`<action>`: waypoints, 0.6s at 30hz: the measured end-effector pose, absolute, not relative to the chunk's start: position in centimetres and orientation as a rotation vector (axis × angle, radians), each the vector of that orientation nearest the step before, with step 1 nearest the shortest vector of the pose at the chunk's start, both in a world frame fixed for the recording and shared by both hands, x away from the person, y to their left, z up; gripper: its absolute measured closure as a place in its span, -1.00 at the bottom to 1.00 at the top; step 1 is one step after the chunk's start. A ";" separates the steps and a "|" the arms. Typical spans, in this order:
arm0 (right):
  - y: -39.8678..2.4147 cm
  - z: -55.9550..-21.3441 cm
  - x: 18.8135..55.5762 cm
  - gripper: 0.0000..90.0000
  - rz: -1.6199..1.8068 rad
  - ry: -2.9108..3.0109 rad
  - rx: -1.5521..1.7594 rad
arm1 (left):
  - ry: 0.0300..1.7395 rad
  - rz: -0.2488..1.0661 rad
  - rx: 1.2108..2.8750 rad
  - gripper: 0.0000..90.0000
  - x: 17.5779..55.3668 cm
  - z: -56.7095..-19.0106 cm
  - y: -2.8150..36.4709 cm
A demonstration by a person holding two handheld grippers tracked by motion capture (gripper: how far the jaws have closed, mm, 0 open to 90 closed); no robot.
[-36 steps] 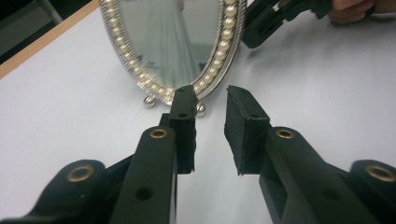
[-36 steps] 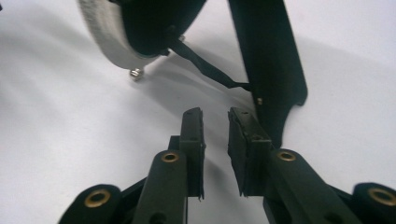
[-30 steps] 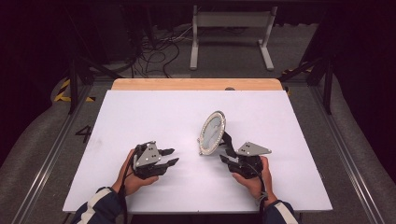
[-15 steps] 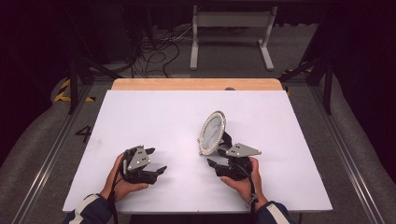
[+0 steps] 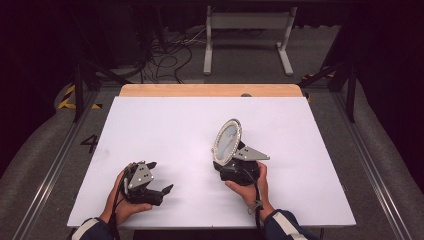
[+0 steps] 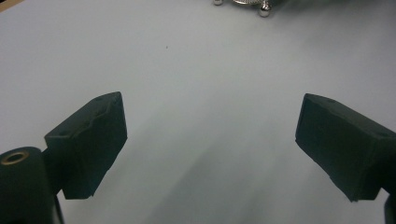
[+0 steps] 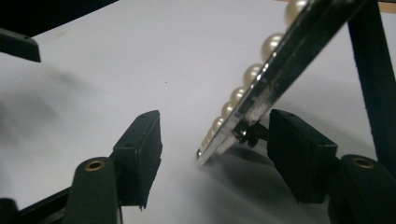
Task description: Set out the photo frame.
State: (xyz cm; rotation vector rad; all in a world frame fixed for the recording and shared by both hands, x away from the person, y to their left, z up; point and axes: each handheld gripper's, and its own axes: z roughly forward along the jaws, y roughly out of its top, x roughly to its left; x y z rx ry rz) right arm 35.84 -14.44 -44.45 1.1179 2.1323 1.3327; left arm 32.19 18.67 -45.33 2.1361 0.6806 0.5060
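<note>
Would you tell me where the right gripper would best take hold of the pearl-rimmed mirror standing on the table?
Probably at the lower rim of the mirror, coming in low from the person's side. It stands tilted on edge, so the thin rim fits across the open right gripper, one pad on the pearl face, the other behind.

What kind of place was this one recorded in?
Probably a lab or recording studio: a bare white table in a dark room, loose cables on the floor behind it, and a metal stand at the back.
</note>
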 end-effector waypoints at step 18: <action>-14.3 -45.0 37.3 0.32 1.371 2.119 1.200 | 0.692 0.530 2.183 -0.77 31.5 -45.8 18.8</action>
